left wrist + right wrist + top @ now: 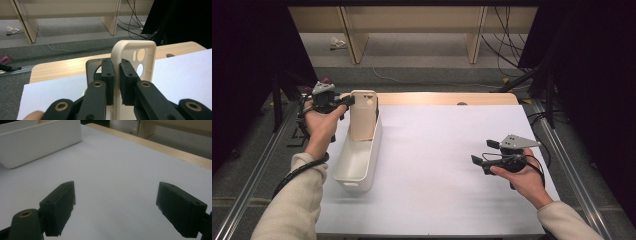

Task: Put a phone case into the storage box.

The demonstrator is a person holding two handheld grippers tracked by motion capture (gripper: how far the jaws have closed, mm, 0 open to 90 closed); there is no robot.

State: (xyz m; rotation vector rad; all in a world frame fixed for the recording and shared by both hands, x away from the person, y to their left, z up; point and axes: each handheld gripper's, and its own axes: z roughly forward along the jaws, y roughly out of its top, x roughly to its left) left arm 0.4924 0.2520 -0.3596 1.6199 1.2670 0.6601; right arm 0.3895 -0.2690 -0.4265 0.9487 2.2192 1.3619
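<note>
Left tongs (117,72) hiding phone case (145,53) edge

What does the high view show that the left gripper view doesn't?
High view: both of the person's forearms, the right gripper with jaws open above the white table cover, and the whole white bin. Left gripper view: the camera holes in the cream phone case and the pads pinching its edge. Both: the left gripper clamped on that case.
</note>
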